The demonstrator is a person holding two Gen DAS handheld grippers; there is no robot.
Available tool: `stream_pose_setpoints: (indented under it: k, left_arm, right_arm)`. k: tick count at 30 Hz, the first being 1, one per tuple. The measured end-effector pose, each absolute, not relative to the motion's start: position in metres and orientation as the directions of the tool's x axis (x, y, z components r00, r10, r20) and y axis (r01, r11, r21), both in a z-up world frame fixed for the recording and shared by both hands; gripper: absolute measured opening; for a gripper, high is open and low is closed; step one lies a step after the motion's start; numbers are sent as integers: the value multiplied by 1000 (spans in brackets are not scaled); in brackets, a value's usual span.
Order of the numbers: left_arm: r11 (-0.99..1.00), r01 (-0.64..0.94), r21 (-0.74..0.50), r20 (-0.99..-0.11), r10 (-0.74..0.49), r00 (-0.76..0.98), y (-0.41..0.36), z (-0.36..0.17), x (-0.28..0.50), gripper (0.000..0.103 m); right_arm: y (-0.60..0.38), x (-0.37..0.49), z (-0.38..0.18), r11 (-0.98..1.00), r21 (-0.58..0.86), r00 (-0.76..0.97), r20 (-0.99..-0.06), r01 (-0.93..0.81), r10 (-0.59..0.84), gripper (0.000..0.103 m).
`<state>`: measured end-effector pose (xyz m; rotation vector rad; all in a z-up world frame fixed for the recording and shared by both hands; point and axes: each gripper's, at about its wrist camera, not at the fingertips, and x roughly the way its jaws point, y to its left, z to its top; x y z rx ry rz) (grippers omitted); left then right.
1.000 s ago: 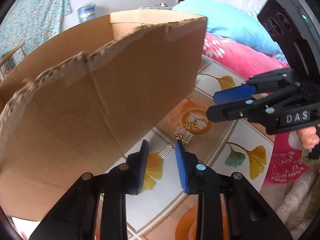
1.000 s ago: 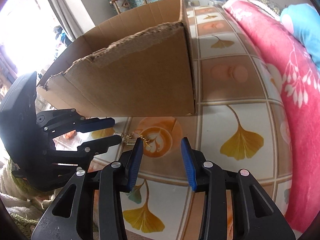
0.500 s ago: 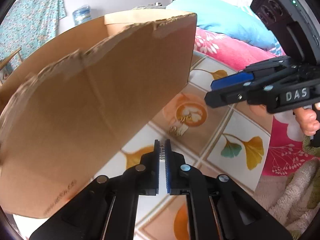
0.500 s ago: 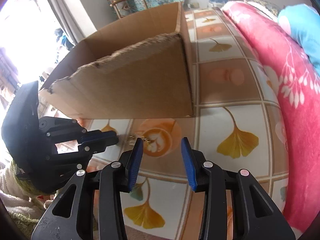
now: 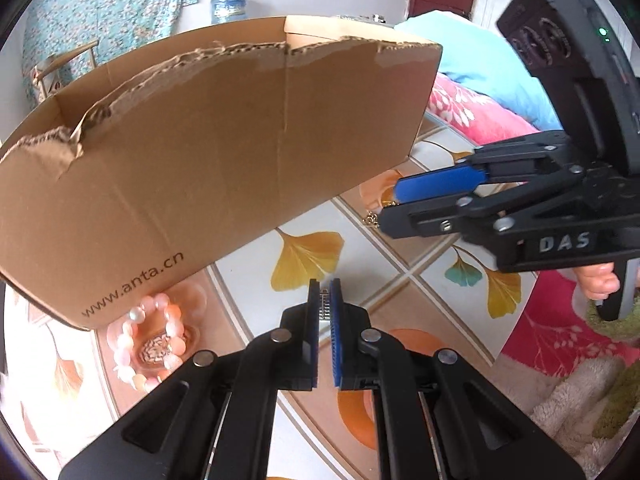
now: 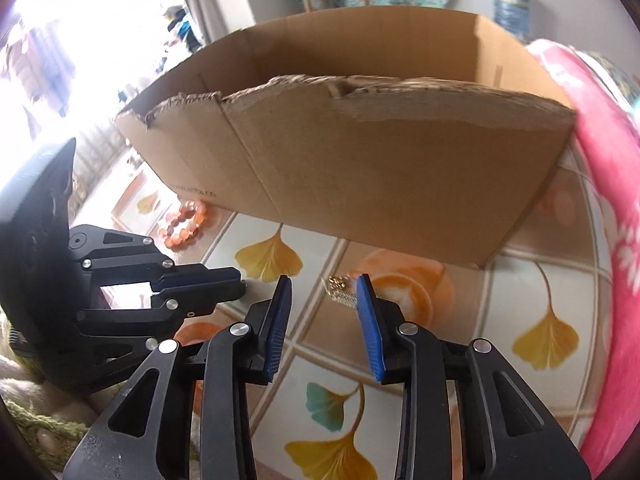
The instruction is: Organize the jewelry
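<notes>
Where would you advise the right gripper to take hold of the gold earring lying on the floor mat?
Grip the flat rectangular drop of the gold earring, coming from above with the right gripper straddling it. It lies flat and thin, and its chain end is loose.

Matt, torn-edged cardboard box (image 5: pixel 208 152)

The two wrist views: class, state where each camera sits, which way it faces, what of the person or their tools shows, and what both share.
Left wrist view: on the left gripper, angled down at the tiled floor; its jaws are shut on a small earring. The right gripper and some fingers show.
Right wrist view: on the right gripper, angled down at a gold earring between open jaws; the left gripper shows.
Shared: cardboard box, bead bracelet, floor, pink blanket.
</notes>
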<state>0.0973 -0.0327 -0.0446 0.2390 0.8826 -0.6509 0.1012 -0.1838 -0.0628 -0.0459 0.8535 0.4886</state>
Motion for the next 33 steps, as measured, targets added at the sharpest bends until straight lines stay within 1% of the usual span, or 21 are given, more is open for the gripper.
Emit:
stream_pose_setpoints:
  k: [4, 21, 22, 23, 25, 28, 30, 33]
  left_arm:
    - [783, 620, -52, -776, -422, 468, -30, -44, 95, 5]
    - [786, 612, -82, -765, -443, 467, -22, -44, 91, 5]
    - [786, 613, -83, -765, -444, 466, -22, -43, 91, 5]
    - [786, 613, -83, -765, -444, 466, -22, -43, 91, 5]
    - [785, 614, -82, -765, -444, 466, -21, -43, 91, 5]
    - [787, 612, -82, -765, -443, 467, -21, -43, 91, 5]
    - [787, 612, -84, -765, -444, 466, -21, -43, 91, 5]
    - [787, 610, -88, -764, -446, 465, -20, -43, 91, 5]
  right_arm:
    - [-177, 108, -66, 887, 111, 550, -748, -448, 372, 31]
    - [-175, 99, -76, 873, 222, 450, -786, -435, 424, 30]
    - [-171, 98, -77, 873, 217, 450, -788, -437, 421, 29]
    - [-171, 97, -76, 875, 206, 453, -790, -437, 413, 25]
    - [-169, 94, -75, 890, 159, 479, -794, -428, 373, 21]
    - [-167, 94, -75, 901, 117, 501, -798, -418, 335, 13]
    - [-163, 94, -75, 900, 89, 508, -800, -427, 321, 13]
    - [-152, 91, -75, 890, 6, 527, -804, -456, 275, 13]
